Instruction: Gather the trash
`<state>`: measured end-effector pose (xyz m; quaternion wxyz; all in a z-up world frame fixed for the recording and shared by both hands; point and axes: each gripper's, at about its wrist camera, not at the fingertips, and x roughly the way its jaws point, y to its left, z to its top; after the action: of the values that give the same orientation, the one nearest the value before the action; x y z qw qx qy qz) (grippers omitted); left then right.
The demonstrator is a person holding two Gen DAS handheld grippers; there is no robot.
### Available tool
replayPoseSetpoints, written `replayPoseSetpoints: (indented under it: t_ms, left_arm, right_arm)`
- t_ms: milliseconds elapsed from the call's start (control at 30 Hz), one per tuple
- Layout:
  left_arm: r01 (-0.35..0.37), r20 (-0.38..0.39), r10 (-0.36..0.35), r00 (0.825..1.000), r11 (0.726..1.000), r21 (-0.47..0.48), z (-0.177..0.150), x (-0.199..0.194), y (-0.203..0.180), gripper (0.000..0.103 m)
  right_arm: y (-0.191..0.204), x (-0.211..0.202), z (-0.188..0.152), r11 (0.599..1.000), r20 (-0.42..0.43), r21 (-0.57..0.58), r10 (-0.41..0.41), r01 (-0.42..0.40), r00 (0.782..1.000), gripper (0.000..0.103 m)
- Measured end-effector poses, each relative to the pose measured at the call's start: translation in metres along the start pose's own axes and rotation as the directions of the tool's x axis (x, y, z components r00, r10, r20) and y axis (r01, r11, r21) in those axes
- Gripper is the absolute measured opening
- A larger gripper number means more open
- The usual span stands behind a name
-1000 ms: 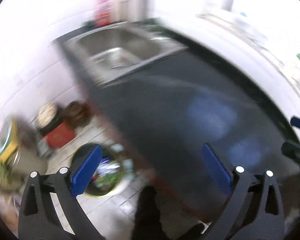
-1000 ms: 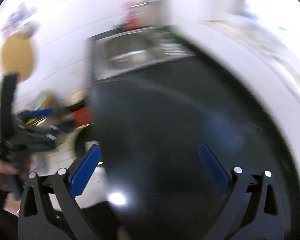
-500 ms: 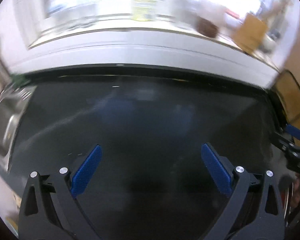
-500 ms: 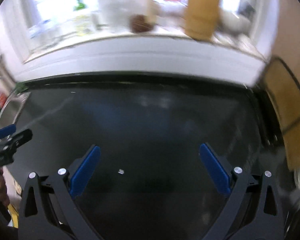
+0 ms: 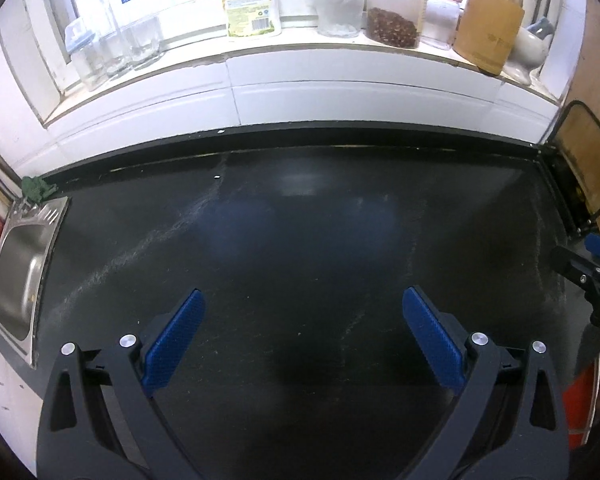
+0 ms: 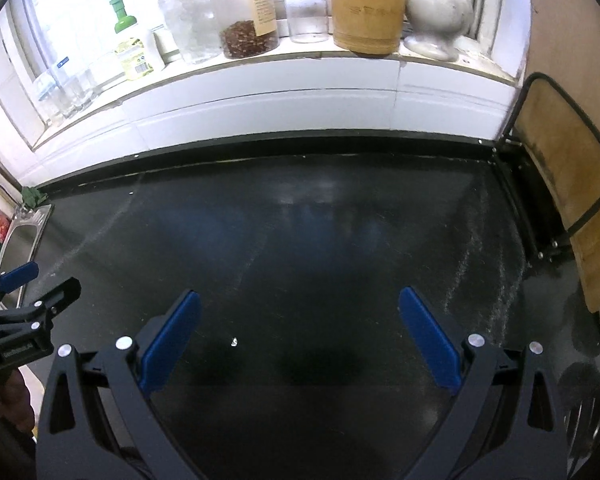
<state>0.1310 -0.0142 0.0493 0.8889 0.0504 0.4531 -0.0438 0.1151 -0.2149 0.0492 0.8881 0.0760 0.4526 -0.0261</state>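
My left gripper (image 5: 302, 304) is open and empty, held over the black countertop (image 5: 300, 232). My right gripper (image 6: 298, 304) is open and empty over the same countertop (image 6: 320, 220). A tiny white scrap (image 6: 233, 342) lies on the counter just ahead of my right gripper, near its left finger. Two small white specks (image 5: 217, 177) lie near the counter's back edge in the left wrist view. The right gripper shows at the right edge of the left wrist view (image 5: 592, 268); the left gripper shows at the left edge of the right wrist view (image 6: 28, 308).
A steel sink (image 5: 18, 264) is set in the counter at the left. A window sill holds glass jars (image 5: 116, 48), a green-capped bottle (image 5: 252, 4), a spice jar (image 6: 248, 36), a wooden holder (image 6: 366, 4) and a mortar (image 6: 436, 20). A wooden board (image 6: 572, 208) stands at the right.
Both grippers have swung from the sink end and floor bin to face the window sill squarely over the counter. The blur has gone. Both stay open.
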Motion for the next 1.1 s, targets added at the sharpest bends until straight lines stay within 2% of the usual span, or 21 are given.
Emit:
replayPoseSetpoints:
  t_ms: [367, 1100]
  left_arm:
    - [0.001, -0.019, -0.002, 1.000, 0.998, -0.061, -0.001, 0.006, 0.013, 0.096]
    - [0.003, -0.041, -0.006, 0.999, 0.998, -0.066, -0.004, 0.009, 0.011, 0.096]
  right_arm:
    - [0.009, -0.001, 0.004, 1.000, 0.000, -0.025, 0.012, -0.012, 1.000, 0.096]
    - [0.014, -0.001, -0.001, 0.999, -0.012, -0.030, 0.013, -0.014, 1.000, 0.096]
